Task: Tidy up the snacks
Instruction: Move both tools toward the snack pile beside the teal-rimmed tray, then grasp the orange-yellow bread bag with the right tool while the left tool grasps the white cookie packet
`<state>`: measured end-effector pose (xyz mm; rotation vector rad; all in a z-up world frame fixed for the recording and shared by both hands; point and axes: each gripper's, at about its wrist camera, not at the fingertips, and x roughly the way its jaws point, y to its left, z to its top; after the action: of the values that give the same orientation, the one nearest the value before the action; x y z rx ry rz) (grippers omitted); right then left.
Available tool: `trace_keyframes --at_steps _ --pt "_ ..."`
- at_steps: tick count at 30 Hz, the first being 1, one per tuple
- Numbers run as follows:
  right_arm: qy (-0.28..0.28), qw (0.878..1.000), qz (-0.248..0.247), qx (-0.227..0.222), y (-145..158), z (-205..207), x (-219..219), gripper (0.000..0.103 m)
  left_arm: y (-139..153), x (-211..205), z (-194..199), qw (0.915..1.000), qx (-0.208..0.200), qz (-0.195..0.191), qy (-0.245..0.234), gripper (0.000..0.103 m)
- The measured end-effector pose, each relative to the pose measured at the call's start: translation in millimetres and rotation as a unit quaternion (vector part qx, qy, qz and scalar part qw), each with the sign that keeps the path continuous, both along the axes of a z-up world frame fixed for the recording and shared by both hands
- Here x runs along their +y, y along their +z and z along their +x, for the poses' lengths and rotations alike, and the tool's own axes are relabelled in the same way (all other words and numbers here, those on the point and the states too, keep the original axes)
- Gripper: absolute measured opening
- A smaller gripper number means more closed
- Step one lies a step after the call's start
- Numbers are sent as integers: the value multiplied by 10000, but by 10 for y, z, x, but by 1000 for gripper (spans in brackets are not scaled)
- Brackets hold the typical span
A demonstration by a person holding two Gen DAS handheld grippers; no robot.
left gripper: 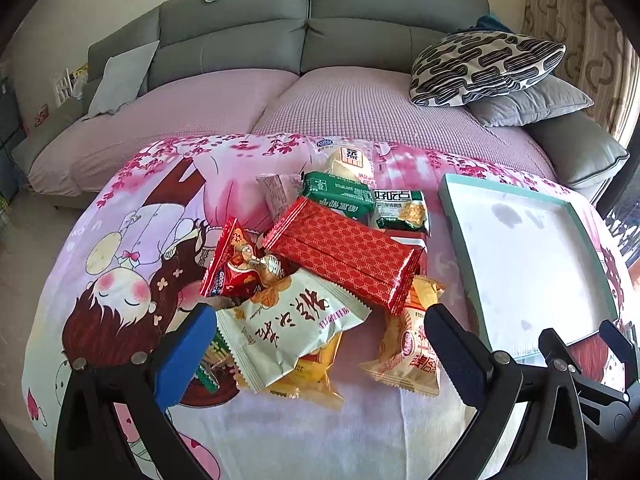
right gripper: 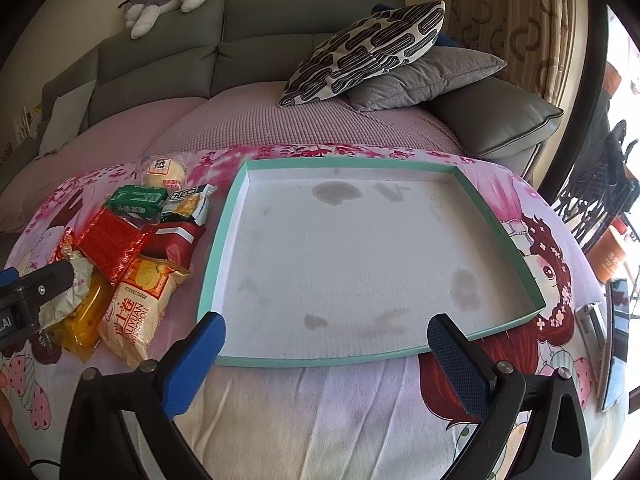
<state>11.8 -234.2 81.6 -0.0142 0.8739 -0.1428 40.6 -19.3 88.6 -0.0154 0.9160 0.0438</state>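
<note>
Tray [right gripper: 224, 240]: lying flat on the cartoon-print cloth [right gripper: 320, 408], teal-rimmed, its white floor showing grey stains; sitting just ahead of the right gripper [right gripper: 326, 338], whose jaws are standing wide apart and gripping nothing.
Snack pile [left gripper: 320, 264]: resting on the cloth left of the tray, packets overlapping one another.
Red patterned pack [left gripper: 344, 256]: lying on top of the pile, long axis running diagonally from far-left to near-right.
White packet [left gripper: 288, 328]: sitting between the fingers of the left gripper [left gripper: 320, 334], nearer the left one, its printed characters reading upside down; jaws are standing spread, clasping nothing.
Yellow roll packet [left gripper: 412, 344]: lying just inside the left gripper's right finger, beside the tray's near corner.
Green packets [left gripper: 340, 196]: lying at the pile's far side.
</note>
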Motion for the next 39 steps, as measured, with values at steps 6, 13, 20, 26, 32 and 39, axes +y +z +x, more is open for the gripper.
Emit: trace_keyframes --at_steps 6,13,20,26,32,39 --pt "-62 10000 3 -18 15 66 1 99 49 43 125 10000 -43 -22 -5 103" --pt "26 10000 66 -5 -2 166 91 95 21 226 187 9999 -34 -96 108 103" --pt "740 9967 341 -17 -28 215 542 91 -65 599 108 9985 -2 -211 509 103" --pt "1123 9913 657 185 -172 284 880 82 -198 767 85 9973 158 -354 631 103" --pt "1244 9893 715 248 -260 314 1006 76 -273 717 89 9976 224 -481 452 102" --pt "1335 9860 883 462 -367 342 1052 57 -434 571 160 9952 437 -856 187 97"
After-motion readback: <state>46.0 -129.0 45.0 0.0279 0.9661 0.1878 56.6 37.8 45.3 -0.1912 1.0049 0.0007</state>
